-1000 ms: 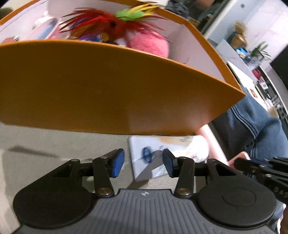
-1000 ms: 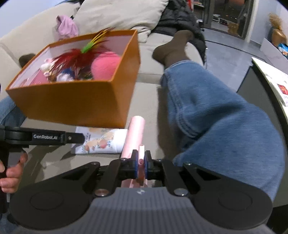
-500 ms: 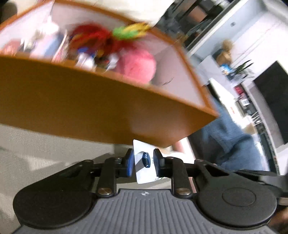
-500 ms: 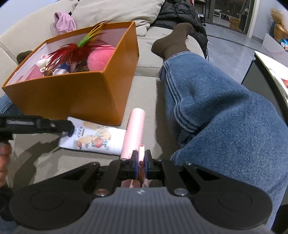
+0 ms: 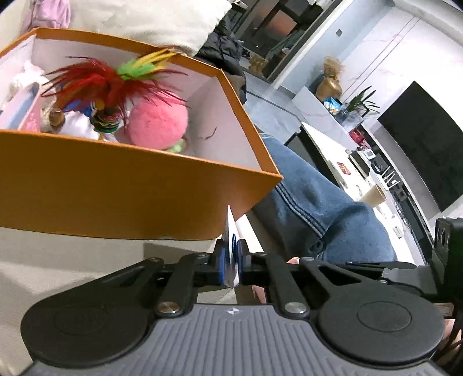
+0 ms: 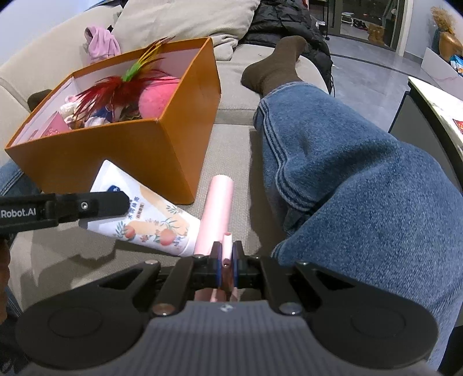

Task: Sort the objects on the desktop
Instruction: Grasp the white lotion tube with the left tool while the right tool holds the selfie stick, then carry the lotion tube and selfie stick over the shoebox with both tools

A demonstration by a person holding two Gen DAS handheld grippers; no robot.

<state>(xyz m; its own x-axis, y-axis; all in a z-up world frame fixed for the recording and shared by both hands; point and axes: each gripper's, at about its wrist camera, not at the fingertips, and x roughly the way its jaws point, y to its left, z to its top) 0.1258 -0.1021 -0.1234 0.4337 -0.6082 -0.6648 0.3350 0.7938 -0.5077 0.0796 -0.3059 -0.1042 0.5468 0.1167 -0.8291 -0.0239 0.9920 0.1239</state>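
A white tube with a peach print [image 6: 150,219] lies on the sofa seat in front of an orange box [image 6: 130,153]. My left gripper [image 5: 231,256] has the tube's flat end [image 5: 231,231] between its blue pads. Its jaws are closing and pinch that end, which is raised off the seat. The left gripper's black finger [image 6: 86,205] crosses the tube in the right wrist view. My right gripper [image 6: 227,260] is shut on the thin stem of a pink cylinder [image 6: 217,208] that lies beside the tube. The orange box [image 5: 115,196] holds a red feathered toy [image 5: 101,84] and a pink plush ball [image 5: 157,124].
A person's leg in blue jeans [image 6: 347,179] with a brown sock [image 6: 275,66] lies right of the objects. Behind the box are a beige cushion [image 6: 179,17], a black jacket [image 6: 289,17] and a pink cloth [image 6: 101,43]. A low table [image 5: 341,162] stands further right.
The left jaws have closed from wide apart onto the tube's flat end and lifted it; that view has risen to look into the box. The right gripper has kept still on the pink stem.
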